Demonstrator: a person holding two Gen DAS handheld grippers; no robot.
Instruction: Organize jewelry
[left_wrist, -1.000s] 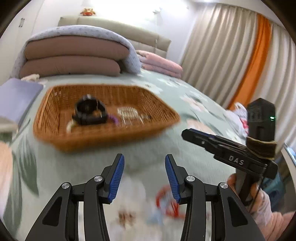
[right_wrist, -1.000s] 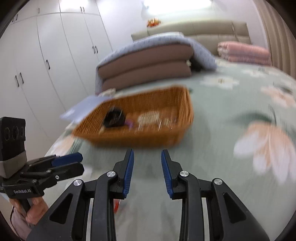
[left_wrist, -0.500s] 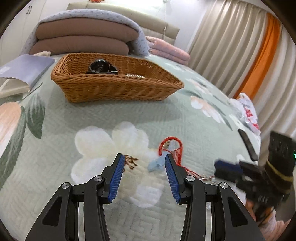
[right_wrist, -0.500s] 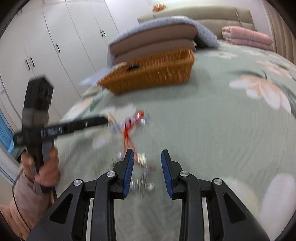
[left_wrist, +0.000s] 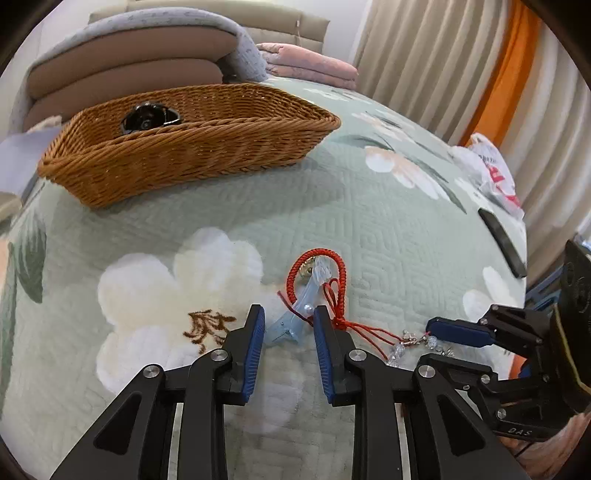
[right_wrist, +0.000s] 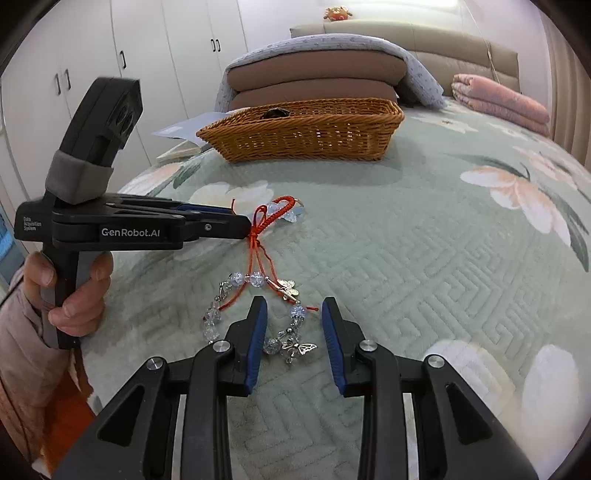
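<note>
We work on a bed covered by a pale green quilted bedspread (right_wrist: 424, 266) printed with large white and peach flowers; behind it stand a beige headboard (right_wrist: 406, 37), stacked brown cushions (right_wrist: 314, 77) under a grey blanket and a folded pink quilt (right_wrist: 498, 99); white wardrobe doors (right_wrist: 92, 74) line one side, beige and orange curtains (left_wrist: 498, 74) the other. A wicker basket (left_wrist: 192, 147) sits further up the bed with a dark watch (left_wrist: 149, 116) inside it, well apart from the loose pieces; a black flat object (left_wrist: 502, 243) lies near the bed's edge by a white plastic bag (left_wrist: 491, 173).

The red cord bracelet (left_wrist: 317, 280) lies flat on the quilt; its braided loop points toward the basket and its thin tails run back toward us, so its long axis goes roughly from basket to bed edge. A light blue hair clip (left_wrist: 295, 314) lies across the loop, slanting down to the lower left in the left wrist view. The crystal bead bracelet (right_wrist: 258, 310) with butterfly charms lies in a loose ring over the cord's tails.

Our left gripper (left_wrist: 288, 325) has its fingers released, spread either side of the clip's lower end; our right gripper (right_wrist: 293, 321) is likewise spread apart, its pads flanking the near beads of the crystal bracelet without closing on them.
</note>
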